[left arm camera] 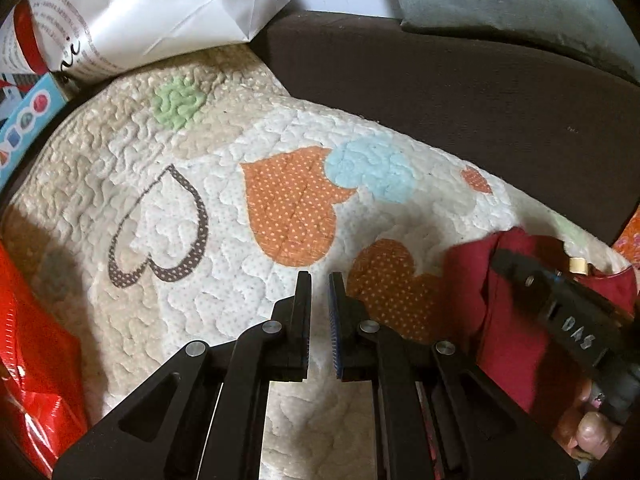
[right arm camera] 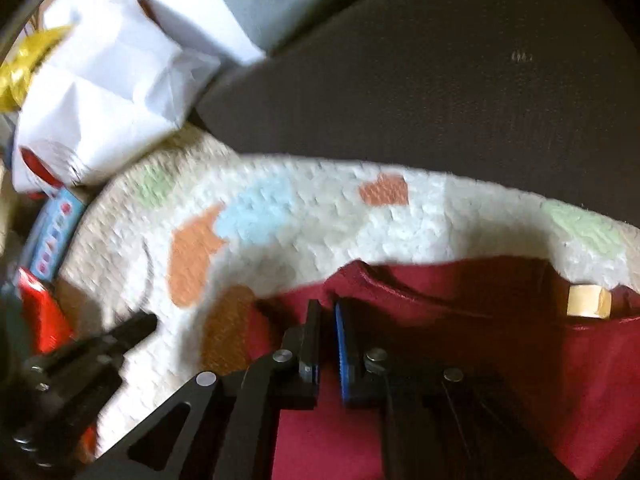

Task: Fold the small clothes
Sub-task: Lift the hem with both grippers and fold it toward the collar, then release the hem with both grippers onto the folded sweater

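Fabric-wise there's just one garment in play, a dark red piece (right arm camera: 460,340) lying at the near right of the quilted heart-print blanket (left arm camera: 224,280), with a pale tag (right arm camera: 588,300) showing at its far right edge. My guess is it sits on the blanket because that's the flat, soft spot on the brown sofa (left arm camera: 440,92) where a fold can be laid out. Two claws total. The left claw (left arm camera: 319,280) hovers over bare blanket, jaws a narrow gap apart and holding nothing, probably waiting for its turn. The right claw (right arm camera: 327,308) is down over the red cloth's far-left edge; there's a slim gap between its jaws with red showing through, but the picture's blurry, so I can't tell if it's actually pinching the fabric. Clutter count at the far left: one white paper bag (left arm camera: 160,12), one blue box (left arm camera: 28,128), one shiny red bag (left arm camera: 36,360). One grey cushion (left arm camera: 500,0) far right.
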